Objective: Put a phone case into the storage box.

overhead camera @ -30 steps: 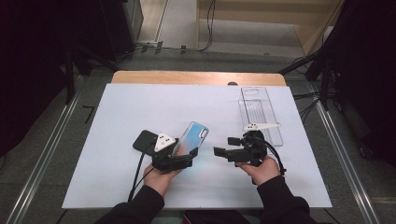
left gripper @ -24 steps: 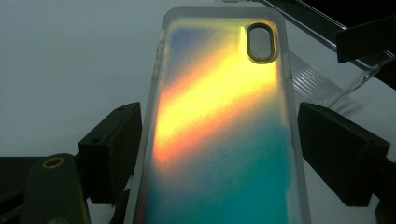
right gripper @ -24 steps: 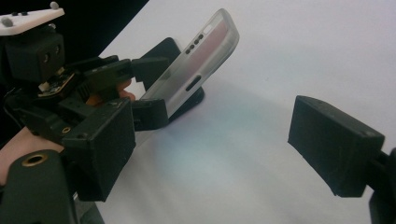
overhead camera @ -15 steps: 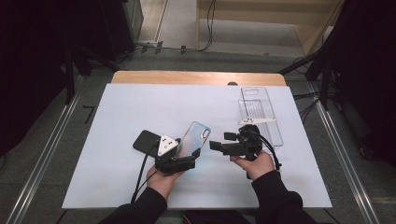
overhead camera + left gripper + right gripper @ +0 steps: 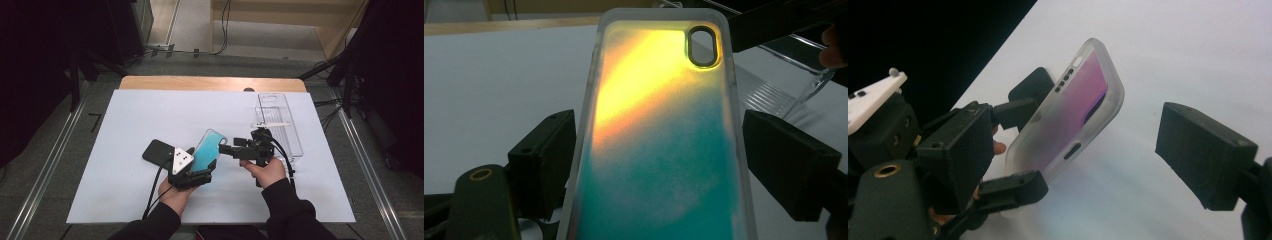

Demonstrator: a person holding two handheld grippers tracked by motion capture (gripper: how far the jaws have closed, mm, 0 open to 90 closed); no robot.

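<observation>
Case [image 5: 206, 150], teal and frosted, sits mid-frame just above the white table [image 5: 125, 115], clamped at its lower end by the left gripper [image 5: 197, 172]. Right gripper [image 5: 225, 148], jaws apart, points at its upper edge. Farther back: black phone [image 5: 156, 151] left, clear tray [image 5: 282, 125] right.

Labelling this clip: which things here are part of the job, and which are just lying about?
In use:
phone case, held by left gripper
right gripper, open beside it

Lying about:
black phone
clear plastic tray
</observation>
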